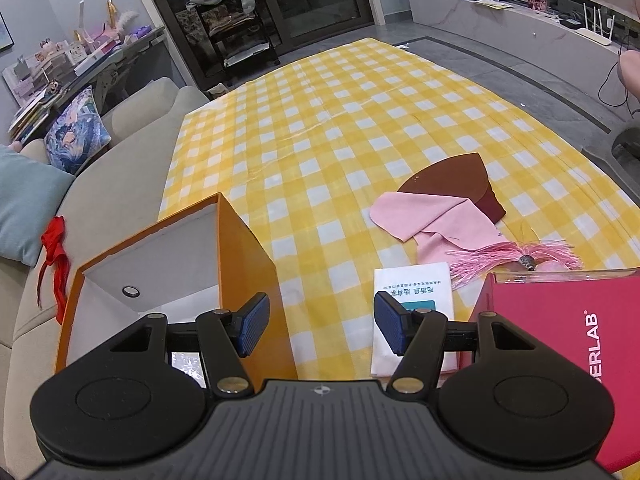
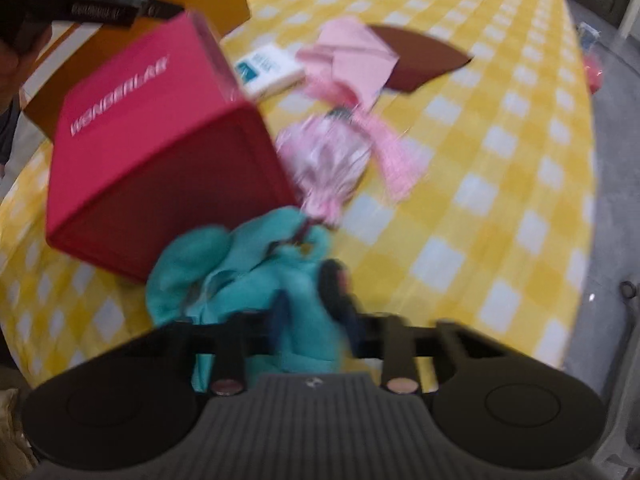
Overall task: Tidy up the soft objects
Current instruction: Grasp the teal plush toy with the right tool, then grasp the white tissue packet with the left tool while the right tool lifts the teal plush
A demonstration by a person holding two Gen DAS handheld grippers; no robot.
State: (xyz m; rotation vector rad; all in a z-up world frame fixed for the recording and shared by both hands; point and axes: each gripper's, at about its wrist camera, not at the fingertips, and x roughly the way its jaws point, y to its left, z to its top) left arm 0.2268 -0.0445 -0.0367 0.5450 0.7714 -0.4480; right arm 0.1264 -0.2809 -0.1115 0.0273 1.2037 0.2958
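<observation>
My right gripper (image 2: pixel 310 308) points down at a crumpled teal cloth (image 2: pixel 240 264) on the yellow checked tablecloth (image 2: pixel 480 160), and its fingers are shut on a fold of it; the view is blurred. Behind the cloth lie a shiny pink tasselled bundle (image 2: pixel 332 160), a pink cloth (image 2: pixel 352 52) and a brown cloth (image 2: pixel 420 60). My left gripper (image 1: pixel 322 322) hangs open and empty by the right wall of an open orange box (image 1: pixel 248 264). The pink cloth (image 1: pixel 424 220), brown cloth (image 1: pixel 452 180) and tassels (image 1: pixel 500 258) lie to its right.
A red box (image 2: pixel 152 152) stands just left of the teal cloth, also at lower right (image 1: pixel 560 328) in the left wrist view. A white packet (image 1: pixel 416 284) lies beside it. A beige sofa (image 1: pixel 132 184) with cushions and a red ribbon (image 1: pixel 56 252) borders the table's left.
</observation>
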